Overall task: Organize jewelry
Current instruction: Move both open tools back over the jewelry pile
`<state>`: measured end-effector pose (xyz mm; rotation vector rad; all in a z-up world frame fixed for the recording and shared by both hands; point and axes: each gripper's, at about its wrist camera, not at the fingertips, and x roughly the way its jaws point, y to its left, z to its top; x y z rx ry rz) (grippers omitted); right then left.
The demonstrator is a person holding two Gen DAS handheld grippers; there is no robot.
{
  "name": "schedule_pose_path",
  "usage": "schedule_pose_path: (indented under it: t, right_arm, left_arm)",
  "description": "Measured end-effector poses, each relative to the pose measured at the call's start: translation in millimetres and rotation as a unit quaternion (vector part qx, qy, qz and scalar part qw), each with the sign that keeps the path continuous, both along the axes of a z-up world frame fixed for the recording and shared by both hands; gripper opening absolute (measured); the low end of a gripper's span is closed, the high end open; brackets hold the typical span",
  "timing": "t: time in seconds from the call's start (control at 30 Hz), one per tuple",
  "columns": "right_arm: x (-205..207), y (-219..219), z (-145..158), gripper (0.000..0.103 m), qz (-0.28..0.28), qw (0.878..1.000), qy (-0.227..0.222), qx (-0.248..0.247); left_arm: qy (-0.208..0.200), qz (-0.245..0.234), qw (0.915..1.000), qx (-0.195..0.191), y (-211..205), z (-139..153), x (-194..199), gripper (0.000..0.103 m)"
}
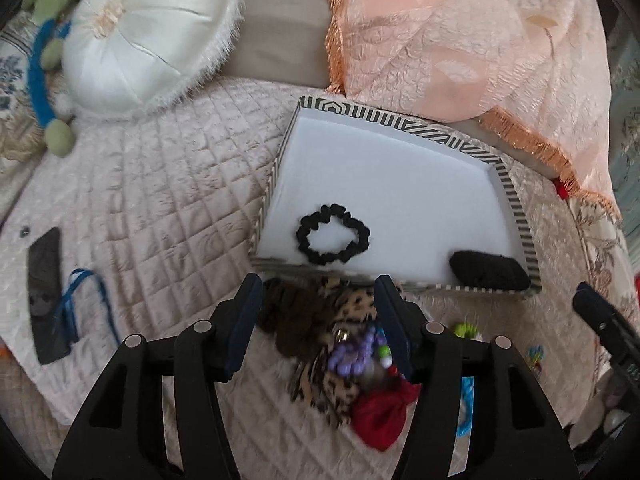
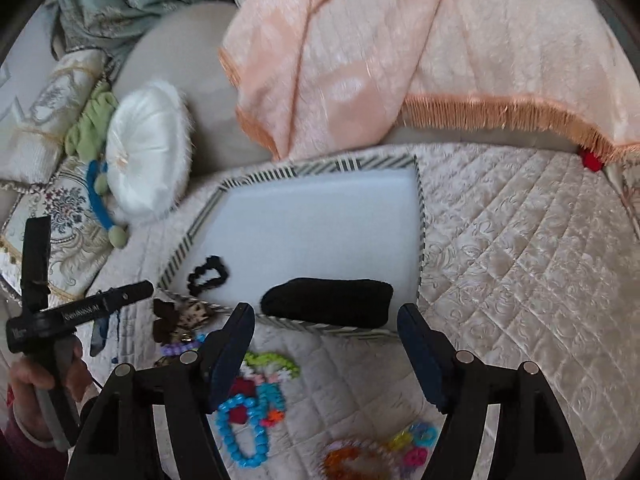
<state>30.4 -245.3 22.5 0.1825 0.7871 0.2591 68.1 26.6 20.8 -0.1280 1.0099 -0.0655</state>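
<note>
A striped-rim tray with a white floor lies on the quilted bed. Inside it are a black scrunchie and a black padded piece in the near right corner. My left gripper hovers open just before the tray's near edge, above a pile of a leopard-print scrunchie, a brown scrunchie, a purple bead bracelet and a red cloth piece. My right gripper is open and empty near the black padded piece. A blue bead bracelet and a green one lie beneath it.
A round white cushion and a peach fringed blanket lie behind the tray. A flat black object and a blue ribbon lie at the left. More coloured beads sit at the near edge. A hand holds the left gripper.
</note>
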Motion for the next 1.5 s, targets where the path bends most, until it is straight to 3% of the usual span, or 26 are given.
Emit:
schedule_pose_path:
  t: [0.47, 0.83, 1.0, 1.5]
  right_arm:
    - [-71.1, 13.8, 16.9, 0.071, -0.009, 0.998, -0.054, -0.010]
    - [-95.2, 22.6, 20.5, 0.071, -0.002, 0.997, -0.068, -0.027]
    - [-97.5, 25.9, 18.7, 0.071, 0.005, 0.998, -0.058, -0.035]
    - [-98.8, 20.6, -0.1, 0.071, 0.016, 0.999, -0.032, -0.035]
  left_arm:
    - [-0.069, 0.002, 0.9967, 0.043, -10.0, 20.7, -67.4, 0.058]
    - [-0.087, 0.001, 0.9944, 0.060, -13.5, 26.4, -97.0, 0.058]
    - [-0.080, 0.004, 0.9956, 0.048, -7.2, 24.2, -102.4, 0.058]
    - [-0.003, 0.036, 0.9977, -0.057, 47.9, -4.7, -94.0, 0.058]
